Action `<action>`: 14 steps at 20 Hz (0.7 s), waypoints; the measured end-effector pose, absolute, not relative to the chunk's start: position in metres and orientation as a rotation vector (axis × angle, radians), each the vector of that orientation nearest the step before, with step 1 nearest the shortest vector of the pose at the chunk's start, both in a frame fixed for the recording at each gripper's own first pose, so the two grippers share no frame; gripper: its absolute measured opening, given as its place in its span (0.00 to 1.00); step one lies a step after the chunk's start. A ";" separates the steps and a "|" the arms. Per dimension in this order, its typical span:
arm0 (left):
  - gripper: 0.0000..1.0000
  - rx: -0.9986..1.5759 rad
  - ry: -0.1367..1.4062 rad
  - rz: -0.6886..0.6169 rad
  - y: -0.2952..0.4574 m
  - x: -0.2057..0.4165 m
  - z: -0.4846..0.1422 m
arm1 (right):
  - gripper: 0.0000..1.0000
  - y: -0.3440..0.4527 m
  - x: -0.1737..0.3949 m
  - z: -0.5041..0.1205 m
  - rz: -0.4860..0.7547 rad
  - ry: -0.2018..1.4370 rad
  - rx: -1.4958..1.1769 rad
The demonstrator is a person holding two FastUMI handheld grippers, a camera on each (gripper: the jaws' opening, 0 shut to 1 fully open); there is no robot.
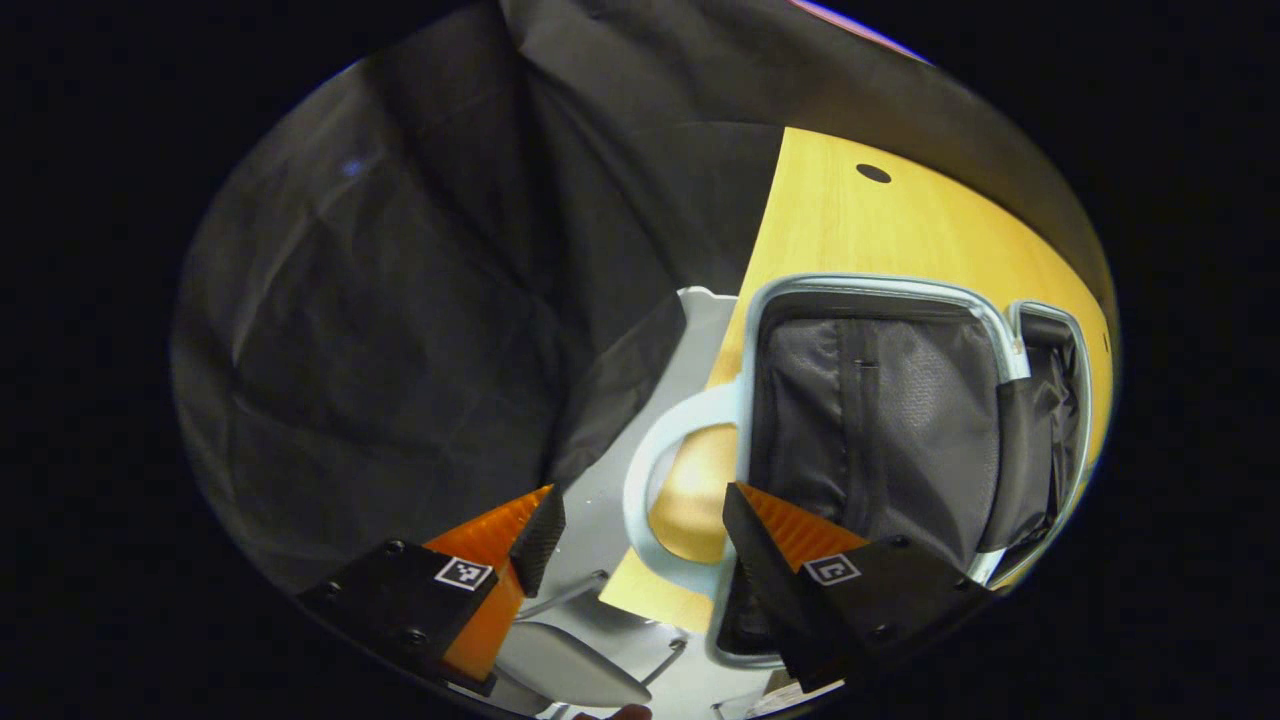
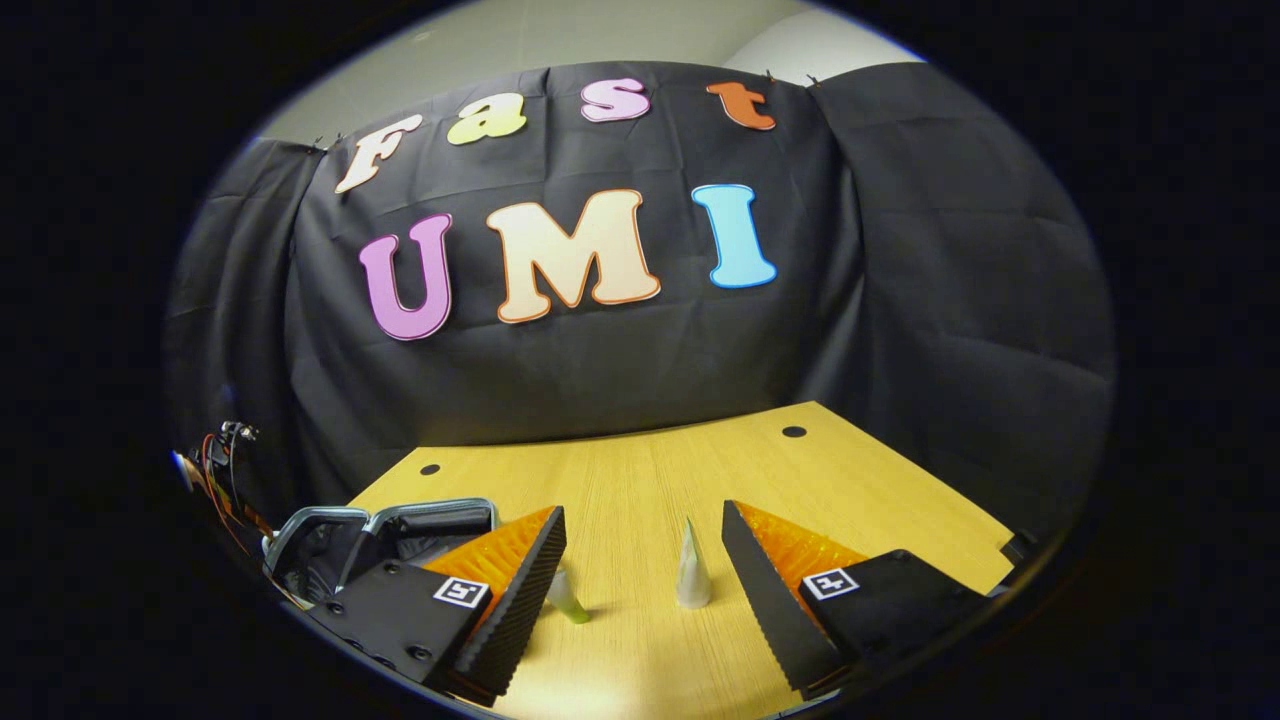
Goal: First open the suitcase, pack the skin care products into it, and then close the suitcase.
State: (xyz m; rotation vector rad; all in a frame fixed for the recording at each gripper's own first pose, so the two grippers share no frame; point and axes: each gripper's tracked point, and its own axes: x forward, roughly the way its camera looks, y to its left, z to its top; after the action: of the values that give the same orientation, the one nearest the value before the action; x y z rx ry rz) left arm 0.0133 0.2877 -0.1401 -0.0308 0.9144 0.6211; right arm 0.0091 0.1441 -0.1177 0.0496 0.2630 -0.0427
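Suitcase (image 1: 880, 420) open flat at table edge, pale blue shell, grey fabric lining with zip, handle loop overhanging. Two skin care tubes upright on table: white tube (image 2: 692, 578) standing cap down, green-capped tube (image 2: 566, 598) beside it, apart.

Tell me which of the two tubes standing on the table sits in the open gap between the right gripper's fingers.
The pale tube, upright and fully visible in the gap of the right gripper. The green-based tube is partly hidden behind one finger.

Left gripper (image 1: 640, 535) with wedge-shaped ribbed fingers on dark blocky mounts, small square coded marker and round screws on each mount, right gripper (image 2: 643, 560) of matching build and markers
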 end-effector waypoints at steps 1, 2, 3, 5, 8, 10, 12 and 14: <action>0.97 -0.035 0.902 0.615 0.271 0.009 -0.135 | 0.98 0.141 0.012 -0.122 -0.023 0.274 0.051; 0.97 -0.037 0.889 0.607 0.249 0.006 -0.132 | 0.98 0.137 0.016 -0.128 0.002 0.292 0.048; 0.97 -0.037 0.872 0.599 0.227 0.004 -0.127 | 0.98 0.132 0.018 -0.134 0.024 0.311 0.043; 1.00 -0.034 0.824 0.577 0.177 0.006 -0.121 | 0.98 0.121 0.025 -0.143 0.084 0.346 0.034; 0.96 -0.025 0.786 0.534 0.099 0.001 -0.121 | 0.98 0.104 0.035 -0.162 0.183 0.413 0.026; 0.96 -0.054 0.788 0.489 0.040 0.001 -0.135 | 0.98 0.099 0.041 -0.178 0.262 0.452 0.021; 0.96 -0.119 0.789 0.432 -0.022 0.002 -0.154 | 0.98 0.095 0.041 -0.193 0.336 0.506 0.009; 0.97 -0.156 0.775 0.385 -0.072 0.007 -0.167 | 0.98 0.092 0.044 -0.206 0.404 0.542 -0.003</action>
State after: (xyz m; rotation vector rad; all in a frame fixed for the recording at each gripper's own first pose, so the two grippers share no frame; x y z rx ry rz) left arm 0.0066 -0.0724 -0.1668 -0.1559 0.7745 0.3850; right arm 0.0438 0.0921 -0.2058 -0.0030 0.5421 0.4043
